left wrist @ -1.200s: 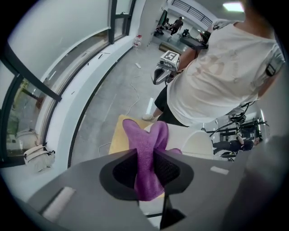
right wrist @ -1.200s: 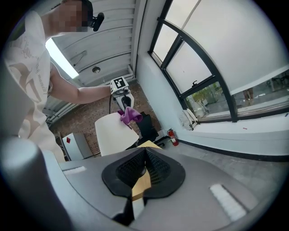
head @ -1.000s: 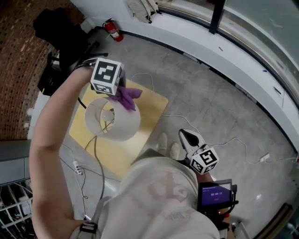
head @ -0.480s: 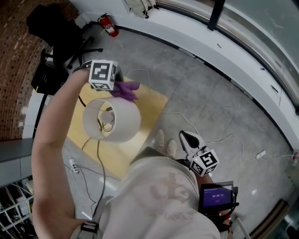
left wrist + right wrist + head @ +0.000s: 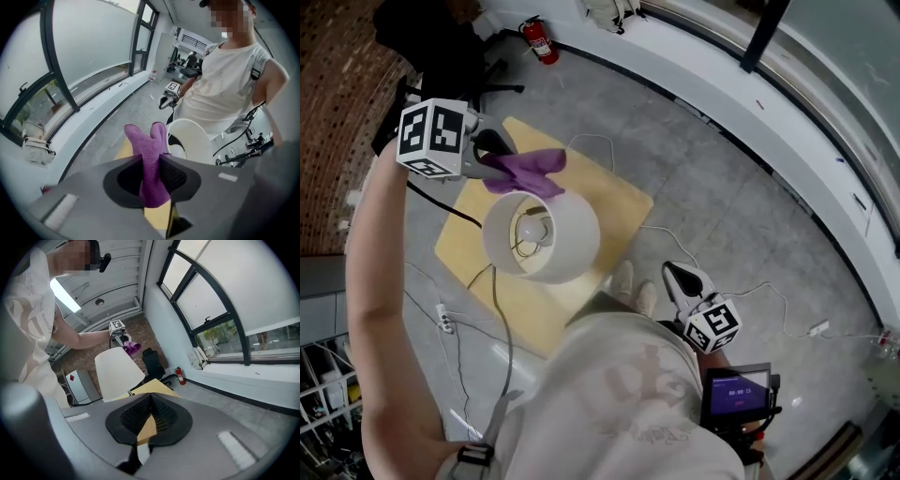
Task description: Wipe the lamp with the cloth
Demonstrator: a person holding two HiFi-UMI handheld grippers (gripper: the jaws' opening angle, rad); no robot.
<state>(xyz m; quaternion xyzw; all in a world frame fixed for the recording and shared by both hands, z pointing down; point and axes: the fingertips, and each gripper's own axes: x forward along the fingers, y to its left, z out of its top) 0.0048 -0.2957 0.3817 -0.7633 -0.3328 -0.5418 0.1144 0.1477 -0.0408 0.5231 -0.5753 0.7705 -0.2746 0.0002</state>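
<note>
The purple cloth [image 5: 525, 171] hangs from my left gripper [image 5: 492, 155], which is shut on it just above the far left rim of the white lamp shade [image 5: 542, 236]. Whether the cloth touches the shade I cannot tell. A bulb [image 5: 532, 231] shows inside the shade. In the left gripper view the cloth [image 5: 150, 159] sticks out between the jaws, with the shade [image 5: 192, 138] beyond it. My right gripper [image 5: 682, 281] is held low by the person's waist, shut on nothing. Its view shows the shade [image 5: 118, 372] from the side and the cloth [image 5: 131, 348] at its top.
The lamp stands on a yellow table [image 5: 614, 202]. A red fire extinguisher [image 5: 542, 40] and a black chair [image 5: 431, 37] stand by the far wall. Cables [image 5: 750, 281] run over the grey floor. A curved white window ledge [image 5: 750, 103] runs along the right.
My left gripper has swung up and to the left with the cloth, from over the shade's far rim to its far left edge. The right gripper has hardly moved.
</note>
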